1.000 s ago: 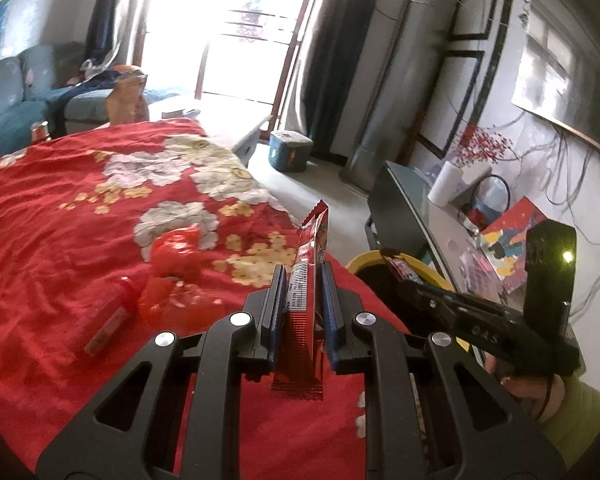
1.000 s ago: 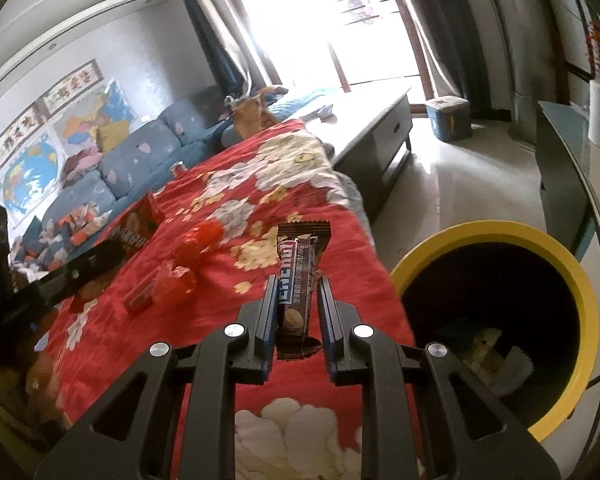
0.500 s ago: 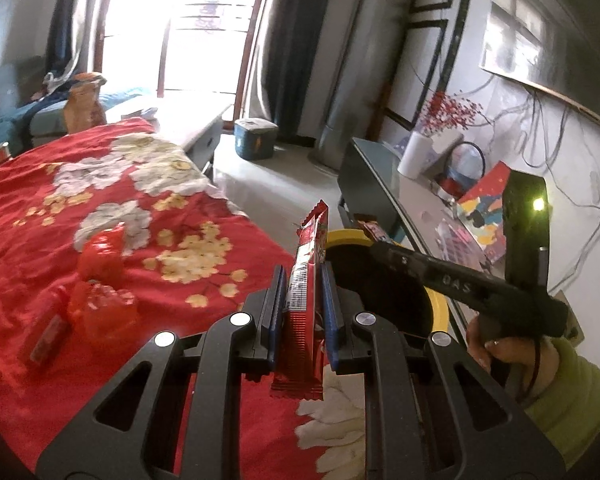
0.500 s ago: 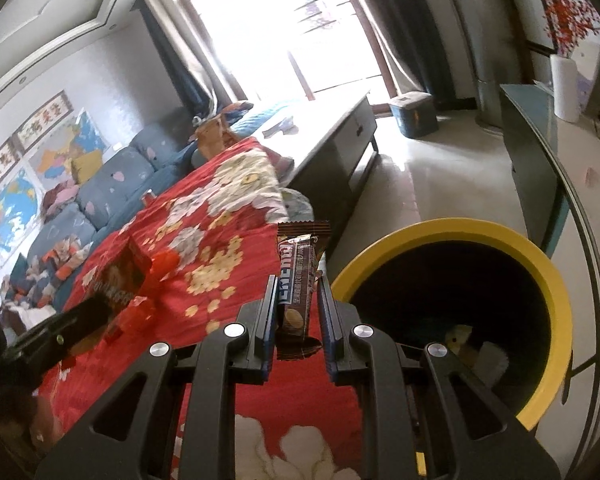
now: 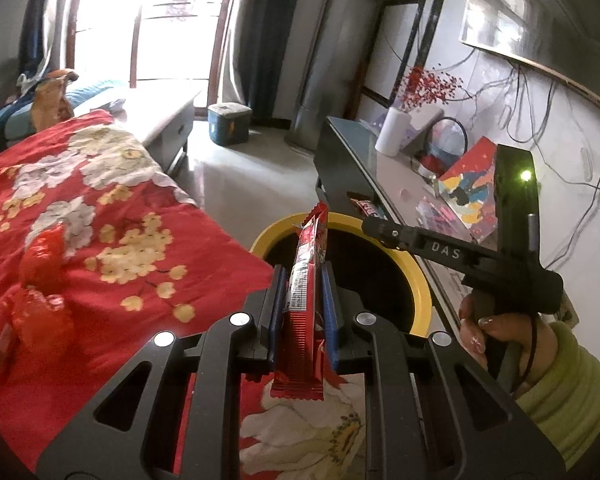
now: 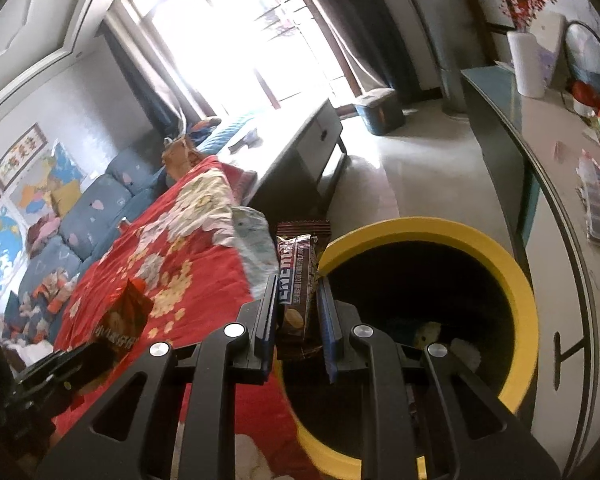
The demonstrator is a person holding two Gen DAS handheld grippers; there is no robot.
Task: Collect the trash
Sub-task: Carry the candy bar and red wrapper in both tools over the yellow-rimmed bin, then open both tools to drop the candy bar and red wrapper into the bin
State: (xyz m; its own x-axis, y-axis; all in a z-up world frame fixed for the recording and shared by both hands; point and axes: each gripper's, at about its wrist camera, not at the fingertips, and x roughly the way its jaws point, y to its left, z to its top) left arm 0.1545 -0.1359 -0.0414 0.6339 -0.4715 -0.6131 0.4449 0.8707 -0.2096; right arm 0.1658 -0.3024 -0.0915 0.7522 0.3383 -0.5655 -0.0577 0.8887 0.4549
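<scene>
Both tools are loaded right now. The left tool [image 5: 300,308] is clenched on a red wrapper [image 5: 306,280], and the right tool [image 6: 298,312] is clenched on a brown wrapper [image 6: 298,276]. Each wrapper stands up between the pads, long axis running out along the fingers.

What matters is the bin [image 6: 516,280], black inside with a yellow rim, sitting on the floor right off the corner of the bed [image 5: 112,208]. From the right tool the opening is just ahead and slightly right, already partly under the fingers, so I'd say that hand is nearer and can let go 1st. From the left tool the bin [image 5: 420,292] is straight ahead past the bed's edge, but the fingers look like they're over the red cover, so it probably needs a bit more reach forward.

2 or 3 more red wrappers [image 5: 40,312] sit near the bed's left edge, well away from the bin
</scene>
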